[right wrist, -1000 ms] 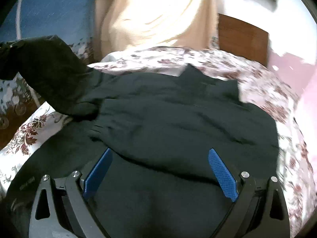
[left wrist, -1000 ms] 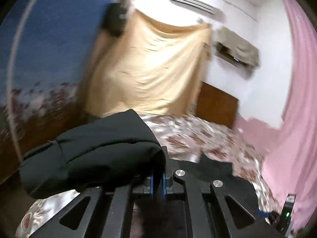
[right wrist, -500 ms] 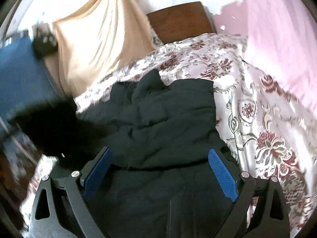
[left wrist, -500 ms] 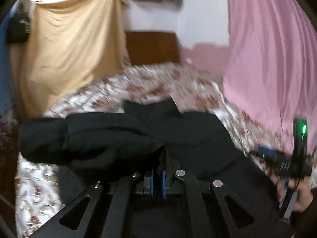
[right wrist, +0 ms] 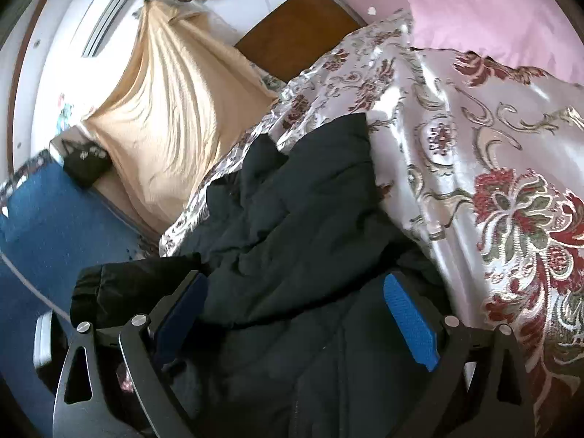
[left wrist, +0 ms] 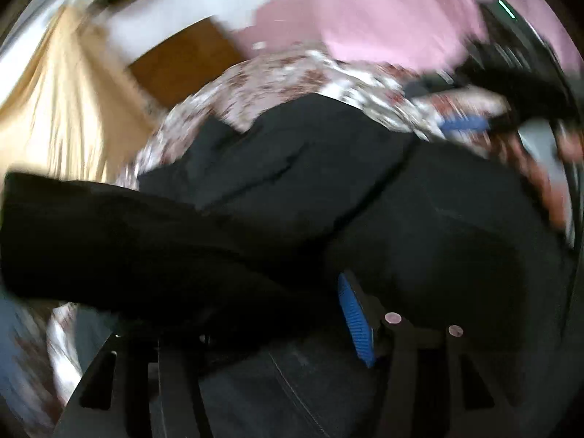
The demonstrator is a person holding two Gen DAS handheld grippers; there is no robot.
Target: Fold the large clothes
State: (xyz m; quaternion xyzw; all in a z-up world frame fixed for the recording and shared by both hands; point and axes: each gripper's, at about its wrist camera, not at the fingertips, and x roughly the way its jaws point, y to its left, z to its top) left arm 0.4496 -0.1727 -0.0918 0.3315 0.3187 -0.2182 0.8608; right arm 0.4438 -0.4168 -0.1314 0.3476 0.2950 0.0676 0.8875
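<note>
Black jacket [right wrist: 292, 219] lies rumpled on my floral bedspread [right wrist: 492, 146], running from six toward twelve o'clock. My left hand-held gripper [left wrist: 277, 314] is opening, a sleeve [left wrist: 127, 241] draped across its jaws toward nine o'clock. My right hand-held gripper [right wrist: 295, 310] stands spread wide, straddling the jacket's cloth without pinching it.

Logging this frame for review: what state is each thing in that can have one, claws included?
Black garment: crumpled on the bed, part folded, not flat.
Sleeve: draped over the left claw's hidden finger, laid across the garment.
Left claw: jaws opening, sleeve between them.
Right claw: open wide, above the garment, gripping nothing.
Floral bedspread: spread, rumpled.
</note>
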